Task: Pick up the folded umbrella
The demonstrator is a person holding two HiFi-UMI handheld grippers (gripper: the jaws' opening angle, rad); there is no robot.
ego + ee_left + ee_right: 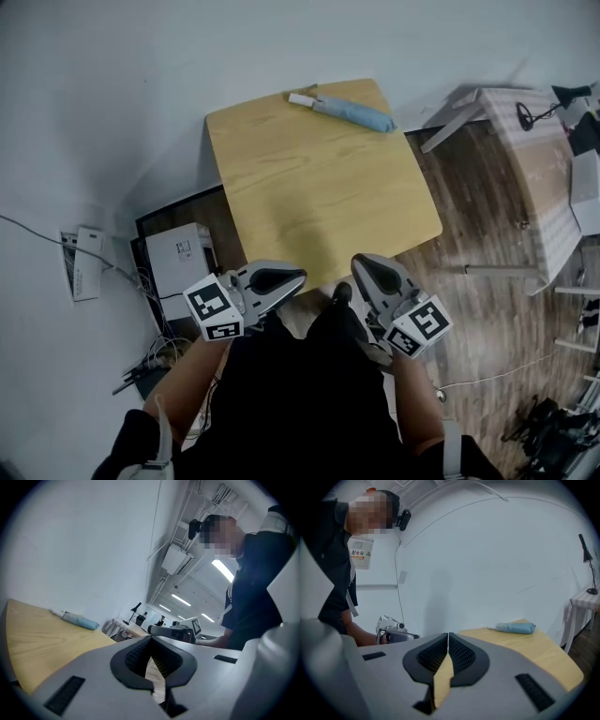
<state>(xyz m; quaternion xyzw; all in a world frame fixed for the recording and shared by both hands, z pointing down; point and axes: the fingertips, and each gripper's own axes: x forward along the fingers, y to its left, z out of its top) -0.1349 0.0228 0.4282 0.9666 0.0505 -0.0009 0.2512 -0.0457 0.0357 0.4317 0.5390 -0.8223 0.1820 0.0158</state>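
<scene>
A folded light-blue umbrella [347,111] with a white handle lies at the far edge of the wooden table [319,206], close to the wall. It also shows small and distant in the left gripper view, umbrella [79,619], and in the right gripper view, umbrella [515,628]. My left gripper [300,276] and right gripper [358,261] hover side by side over the table's near edge, well short of the umbrella. Both have their jaws together with nothing between them, as the left gripper [151,640] and the right gripper [448,635] show in their own views.
A white box [178,261] and loose cables lie on the floor left of the table. A white side table [539,178] with a desk lamp [562,98] stands to the right on the wood floor. The wall runs just behind the table.
</scene>
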